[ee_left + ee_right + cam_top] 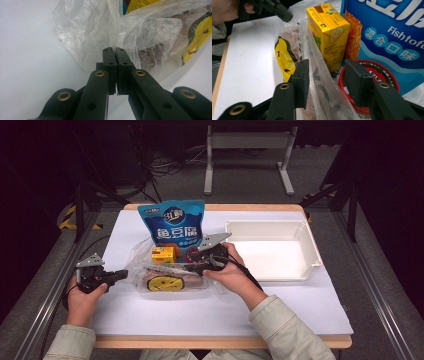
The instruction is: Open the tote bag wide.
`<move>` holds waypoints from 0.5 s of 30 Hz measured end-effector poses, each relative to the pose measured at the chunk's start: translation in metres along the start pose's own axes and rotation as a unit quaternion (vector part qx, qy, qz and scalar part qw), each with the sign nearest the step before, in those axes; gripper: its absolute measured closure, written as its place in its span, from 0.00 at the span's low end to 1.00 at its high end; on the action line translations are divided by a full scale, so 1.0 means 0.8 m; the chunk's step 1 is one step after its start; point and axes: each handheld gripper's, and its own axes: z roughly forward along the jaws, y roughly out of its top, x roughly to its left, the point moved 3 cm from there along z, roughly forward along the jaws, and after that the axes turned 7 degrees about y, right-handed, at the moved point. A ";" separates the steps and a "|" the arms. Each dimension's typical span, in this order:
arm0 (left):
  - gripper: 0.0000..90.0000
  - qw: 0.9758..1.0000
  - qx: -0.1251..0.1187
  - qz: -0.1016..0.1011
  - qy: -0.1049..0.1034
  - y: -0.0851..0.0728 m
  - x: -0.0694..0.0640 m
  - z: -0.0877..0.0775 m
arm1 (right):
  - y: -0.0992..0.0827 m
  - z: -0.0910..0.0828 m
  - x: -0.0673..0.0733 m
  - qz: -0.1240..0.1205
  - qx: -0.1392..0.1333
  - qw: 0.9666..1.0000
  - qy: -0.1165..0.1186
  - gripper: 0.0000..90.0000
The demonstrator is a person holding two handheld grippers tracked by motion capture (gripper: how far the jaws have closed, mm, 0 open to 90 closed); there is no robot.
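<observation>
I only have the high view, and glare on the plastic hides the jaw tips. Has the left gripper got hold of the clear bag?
Observer: Yes. In the left gripper view the left gripper is shut, with a fold of the clear bag pinched at its tips.
Operator: And the right one?
Observer: The right gripper is open. Its jaws stand either side of the bag's film, and the pads are not pressing on it.
Operator: What sits just beyond it?
Observer: A yellow carton, standing upright.
</observation>
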 end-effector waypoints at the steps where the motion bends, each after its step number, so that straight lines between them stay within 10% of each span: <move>1: 0.98 1.000 0.000 -0.001 0.000 0.000 0.000 0.000 | 0.000 0.001 0.000 -0.001 0.002 1.000 0.001 0.65; 9: 0.98 1.000 0.000 -0.002 0.002 -0.001 0.001 0.000 | -0.004 0.002 0.009 -0.036 0.039 0.999 0.006 0.96; 15: 0.98 1.000 0.000 -0.004 0.002 -0.001 0.002 0.000 | -0.006 -0.004 0.019 -0.047 0.049 0.998 0.011 1.00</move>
